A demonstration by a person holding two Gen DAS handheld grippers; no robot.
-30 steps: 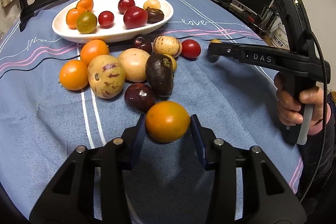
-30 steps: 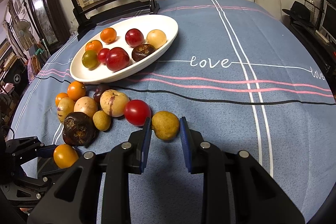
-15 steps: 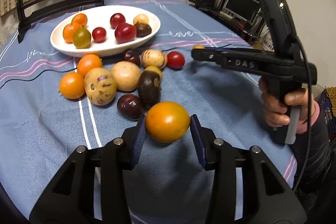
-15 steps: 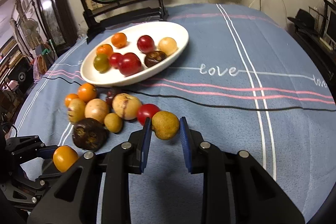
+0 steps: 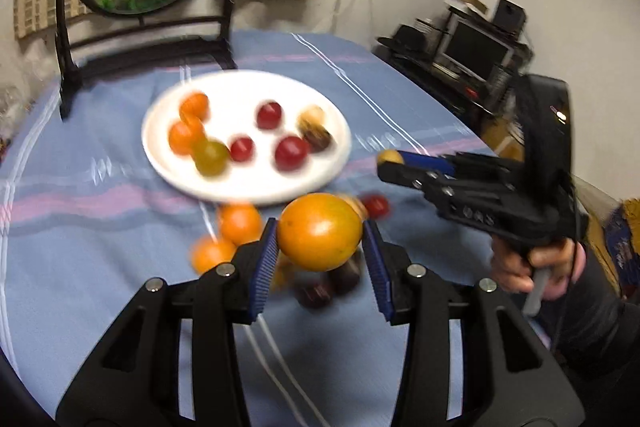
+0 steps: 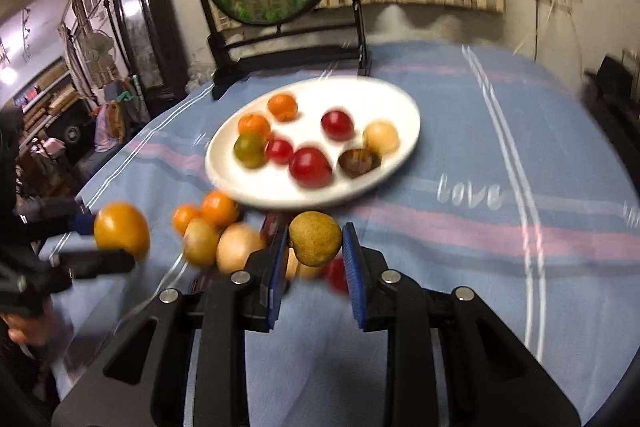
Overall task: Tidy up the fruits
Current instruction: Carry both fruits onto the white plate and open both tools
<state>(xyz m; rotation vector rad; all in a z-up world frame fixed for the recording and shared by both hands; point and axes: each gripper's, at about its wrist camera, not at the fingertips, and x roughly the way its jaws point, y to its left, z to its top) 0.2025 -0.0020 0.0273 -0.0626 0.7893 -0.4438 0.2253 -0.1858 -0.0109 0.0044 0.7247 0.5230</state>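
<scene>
Right now my left tool is pinching an orange fruit across its widest part, one blue pad on each side, and the fruit hangs clear above the blue-clothed counter. My right tool is pressed onto a small yellow-brown fruit the same way, also off the cloth. Both sit near the front of the white plate, which lies toward the far edge of the counter and already carries a mix of red, orange, green and dark fruits. A loose heap of fruit lies on the cloth just in front of the plate; blur hides its details.

As I judge it, the orange fruit is light, round and smooth-skinned, so it could roll or squirt out of flat pads if I squeeze off-centre; holding it at its middle is the safest place. It looks firm, but too hard a squeeze could bruise it. The yellow-brown one is smaller and duller-skinned, probably grippier and lighter still, with less surface under the pads. Anything I set on the plate may roll against its neighbours.
</scene>
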